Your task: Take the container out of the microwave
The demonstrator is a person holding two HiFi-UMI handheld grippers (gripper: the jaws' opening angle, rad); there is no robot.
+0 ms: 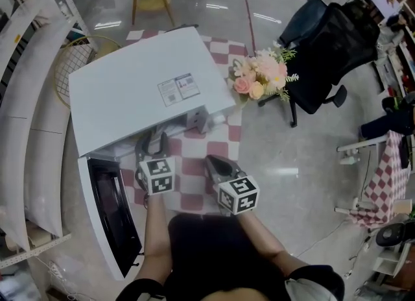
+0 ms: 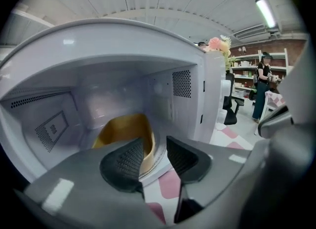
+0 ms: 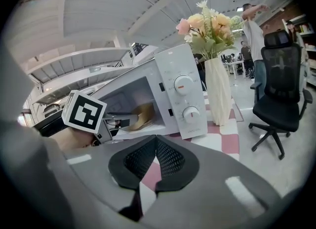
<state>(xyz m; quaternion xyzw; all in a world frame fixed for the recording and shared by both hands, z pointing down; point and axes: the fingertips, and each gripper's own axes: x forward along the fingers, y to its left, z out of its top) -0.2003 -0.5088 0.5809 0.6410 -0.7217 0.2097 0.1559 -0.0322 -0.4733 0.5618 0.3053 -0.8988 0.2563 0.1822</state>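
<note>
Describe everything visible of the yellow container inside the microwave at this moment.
The container is a mustard-yellow, open-topped tub with rounded corners and a smooth, slightly glossy inside, plastic by its look; no lid shows. It stands upright inside the open microwave, towards the front of the cavity, on what seems a round turntable. Its lower front is hidden behind the left gripper, whose jaws stand apart with the tub's near rim in the gap; contact cannot be confirmed.

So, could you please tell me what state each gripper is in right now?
Left gripper: open, gripping nothing; the yellow container shows through the gap, inside the microwave.
Right gripper: closed, empty.
</note>
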